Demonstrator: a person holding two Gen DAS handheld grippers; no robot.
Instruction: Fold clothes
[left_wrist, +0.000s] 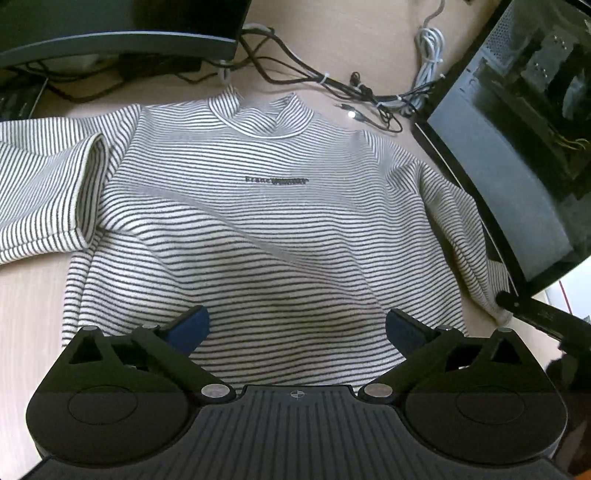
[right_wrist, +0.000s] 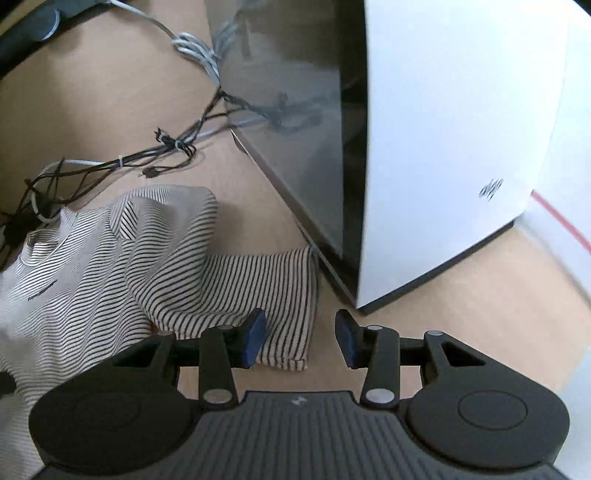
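- Left wrist view looks down the length of a striped sweater lying face up on the light wooden desk, collar at the far end, hem nearest the camera.
- Its left sleeve is spread out to the side with the cuff turned over; its right sleeve runs down beside a black computer case.
- The left gripper hovers over the lower body of the sweater, jaws spread wide and holding nothing.
- In the right wrist view, the right gripper is open about halfway, also empty, with its left pad over the cuff end of the right sleeve and its right pad over bare desk.
- That sleeve lies rumpled, its far corner touching the base of the computer case; a tangle of cables sits beyond the shoulder.
- Judging by this, the fold has not begun: the garment is laid out and the first step, bringing a sleeve inward, is being set up.
- The next move likely calls for the right gripper to shift left so the cuff sits between its pads, close on it, then carry it across the chest; the case close by leaves little room for the lift.
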